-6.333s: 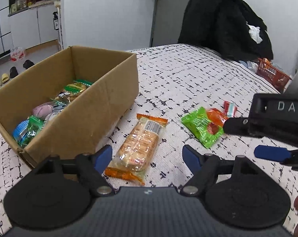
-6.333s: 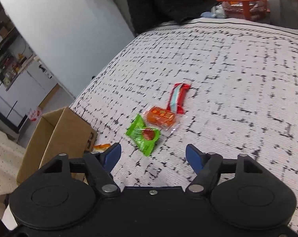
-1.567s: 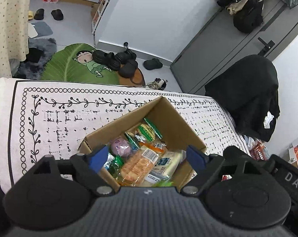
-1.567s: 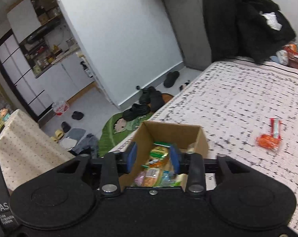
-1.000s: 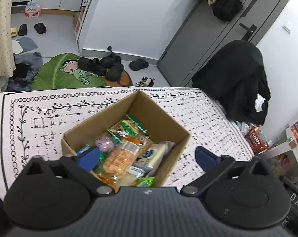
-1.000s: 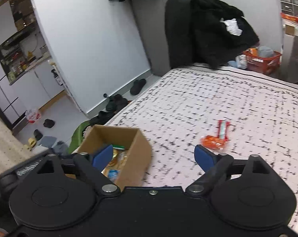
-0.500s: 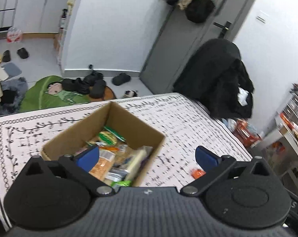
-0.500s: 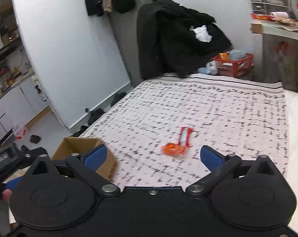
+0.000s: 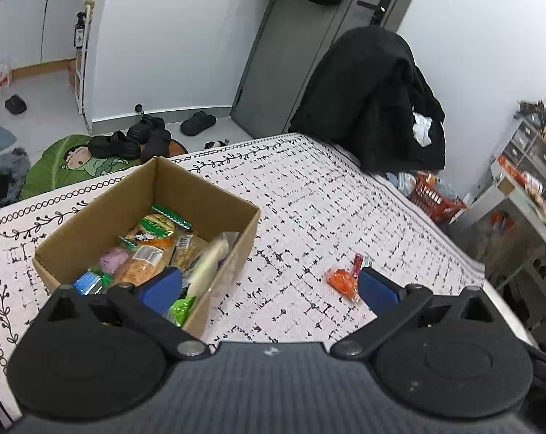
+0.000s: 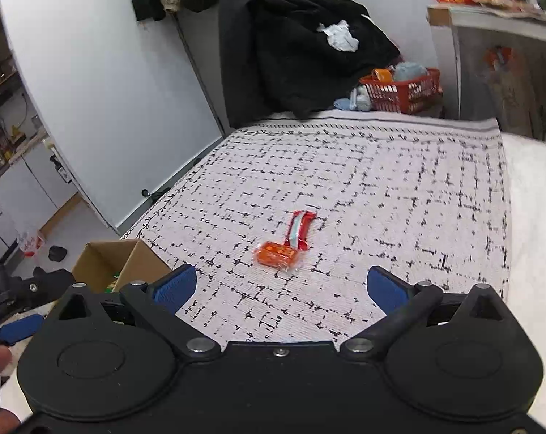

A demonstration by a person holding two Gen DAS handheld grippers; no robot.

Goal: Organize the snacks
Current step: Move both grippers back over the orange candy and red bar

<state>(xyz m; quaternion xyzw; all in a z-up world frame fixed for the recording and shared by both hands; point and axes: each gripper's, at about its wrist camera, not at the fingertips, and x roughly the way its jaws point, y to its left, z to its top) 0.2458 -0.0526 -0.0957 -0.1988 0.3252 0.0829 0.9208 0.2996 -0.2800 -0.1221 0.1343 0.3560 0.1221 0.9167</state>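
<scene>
An open cardboard box [image 9: 237,249] holds several snack packets, among them an orange biscuit pack [image 9: 143,266] and a green packet [image 9: 180,307]. The box also shows in the right wrist view [image 10: 143,258]. An orange snack packet [image 9: 341,282] and a red stick packet [image 9: 358,261] lie on the patterned cloth to the right of the box. They also show in the right wrist view as the orange packet [image 10: 276,253] and the red stick [image 10: 299,229]. My left gripper [image 9: 269,289] is open and empty above the box's near right corner. My right gripper [image 10: 280,291] is open and empty, short of the two packets.
The black-and-white patterned cloth [image 10: 399,188] covers the surface. A black coat [image 10: 302,47] hangs over a chair at the far end. A red basket [image 10: 403,90] stands beyond the far edge. Shoes and a green mat [image 9: 92,159] lie on the floor.
The biscuit pack and green packet went from the cloth into the box. Both grippers opened and swung right, away from over the box, toward the two packets on the cloth.
</scene>
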